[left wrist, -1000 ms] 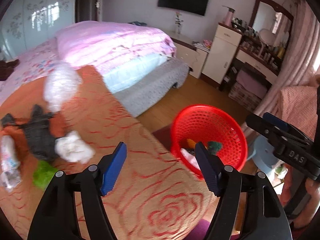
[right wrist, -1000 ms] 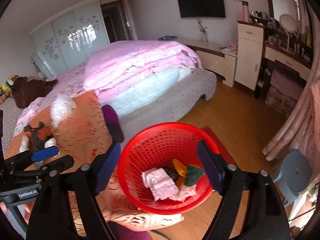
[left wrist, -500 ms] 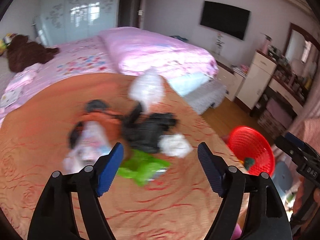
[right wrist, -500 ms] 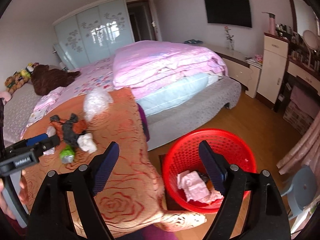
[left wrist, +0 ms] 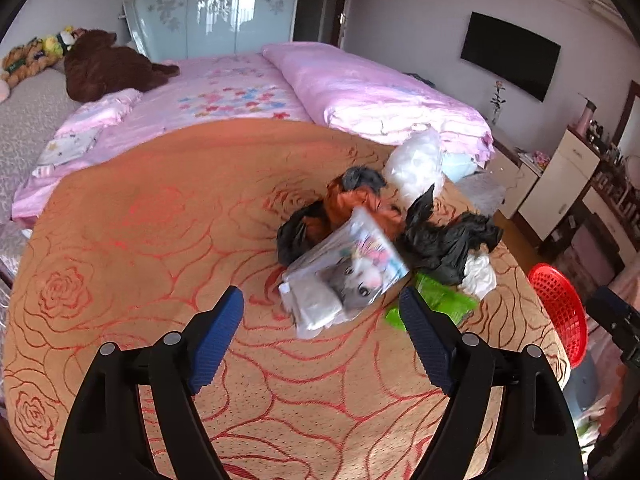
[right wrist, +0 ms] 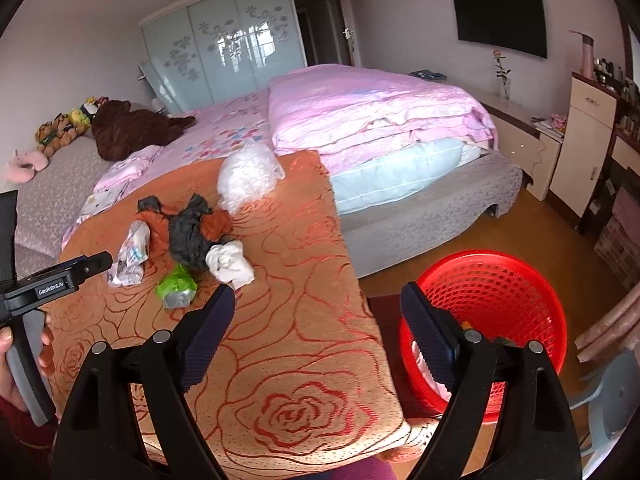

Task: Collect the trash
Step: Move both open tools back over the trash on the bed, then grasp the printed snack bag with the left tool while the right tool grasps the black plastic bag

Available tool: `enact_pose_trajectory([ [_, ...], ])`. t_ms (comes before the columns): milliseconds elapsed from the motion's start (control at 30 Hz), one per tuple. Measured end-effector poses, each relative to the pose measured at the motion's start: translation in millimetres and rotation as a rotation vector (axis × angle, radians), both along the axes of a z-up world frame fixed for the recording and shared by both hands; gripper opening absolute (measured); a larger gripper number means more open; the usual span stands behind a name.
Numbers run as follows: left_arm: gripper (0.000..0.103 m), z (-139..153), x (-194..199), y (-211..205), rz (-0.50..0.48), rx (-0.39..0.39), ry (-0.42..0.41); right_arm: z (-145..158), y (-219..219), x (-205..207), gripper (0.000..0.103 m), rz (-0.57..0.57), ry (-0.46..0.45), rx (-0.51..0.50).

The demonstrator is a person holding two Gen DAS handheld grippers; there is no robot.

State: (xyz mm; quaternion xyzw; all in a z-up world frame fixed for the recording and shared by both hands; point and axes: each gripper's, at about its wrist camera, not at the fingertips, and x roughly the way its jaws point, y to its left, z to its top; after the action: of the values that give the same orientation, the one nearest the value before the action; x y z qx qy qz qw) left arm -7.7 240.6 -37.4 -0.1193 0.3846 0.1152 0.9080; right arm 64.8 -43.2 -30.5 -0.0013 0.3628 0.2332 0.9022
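Left wrist view: the left claw (left wrist: pixel 320 320) has been swung away from the red basket (left wrist: pixel 558 312) and is now aimed at the trash pile (left wrist: pixel 384 248) on the table (left wrist: pixel 160 240); its jaws have just been opening and stand wide, with nothing between them. The printed plastic packet (left wrist: pixel 348 276) lies nearest, just ahead of the fingertips. The right claw (right wrist: pixel 316 320) has likewise been opening, is empty, and has been drawn back so that the basket sits low at its right. A fresh pick-up is judged to be starting. The table is covered by an orange rose-patterned cloth; a pink bed (right wrist: pixel 360 112), a wardrobe (right wrist: pixel 224 40) and a wall television (right wrist: pixel 500 20) are seen behind.
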Motion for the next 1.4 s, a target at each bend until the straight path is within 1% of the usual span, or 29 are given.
enact_pose_trajectory([
  [33,0.08,-4,2,0,-0.015,0.005,0.016,-1,1,0,0.082,0.002,0.005,0.0],
  [67,0.08,-7,5,-2,-0.035,0.028,0.035,-2,2,0,0.082,0.003,0.011,0.0],
  [133,0.08,-12,10,-7,-0.043,0.082,0.053,-4,3,1,0.082,0.004,0.017,0.0],
  [200,0.08,-16,15,-8,-0.048,0.106,0.064,-4,3,1,0.082,0.004,0.017,0.001],
  [300,0.08,-24,27,-4,-0.078,0.078,0.078,-4,3,1,0.082,0.004,0.018,0.001],
  [400,0.08,-32,34,1,-0.084,0.044,0.103,-5,4,1,0.082,0.006,0.022,0.003],
  [467,0.079,-34,35,3,-0.082,0.027,0.098,-8,6,1,0.082,0.013,0.026,0.001],
  [533,0.079,-32,33,5,-0.073,0.014,0.075,-9,9,2,0.082,0.021,0.031,-0.005],
  [600,0.075,-29,33,3,-0.077,0.02,0.056,-11,11,2,0.082,0.028,0.038,-0.009],
  [667,0.061,-27,35,0,-0.096,0.032,0.049,-11,14,1,0.082,0.037,0.042,-0.011],
  [700,0.058,-27,36,-2,-0.105,0.041,0.052,-11,16,1,0.082,0.042,0.042,-0.012],
  [767,0.039,-29,39,-6,-0.12,0.051,0.066,-10,20,0,0.082,0.054,0.041,-0.012],
  [800,0.039,-30,39,-7,-0.121,0.057,0.069,-10,24,-2,0.082,0.063,0.038,-0.014],
  [867,0.032,-29,36,-7,-0.124,0.056,0.057,-9,28,-3,0.082,0.079,0.034,-0.018],
  [967,0.027,-24,30,-9,-0.13,0.064,0.037,-9,37,-4,0.082,0.1,0.032,-0.027],
  [1100,0.027,-15,15,-9,-0.115,0.076,0.013,-10,48,-5,0.082,0.126,0.029,-0.032],
  [1233,0.027,-10,4,-6,-0.092,0.076,0.009,-12,63,-6,0.082,0.16,0.023,-0.044],
  [1400,0.027,-4,-5,-2,-0.075,0.057,0.001,-14,83,2,0.082,0.193,0.026,-0.047],
])
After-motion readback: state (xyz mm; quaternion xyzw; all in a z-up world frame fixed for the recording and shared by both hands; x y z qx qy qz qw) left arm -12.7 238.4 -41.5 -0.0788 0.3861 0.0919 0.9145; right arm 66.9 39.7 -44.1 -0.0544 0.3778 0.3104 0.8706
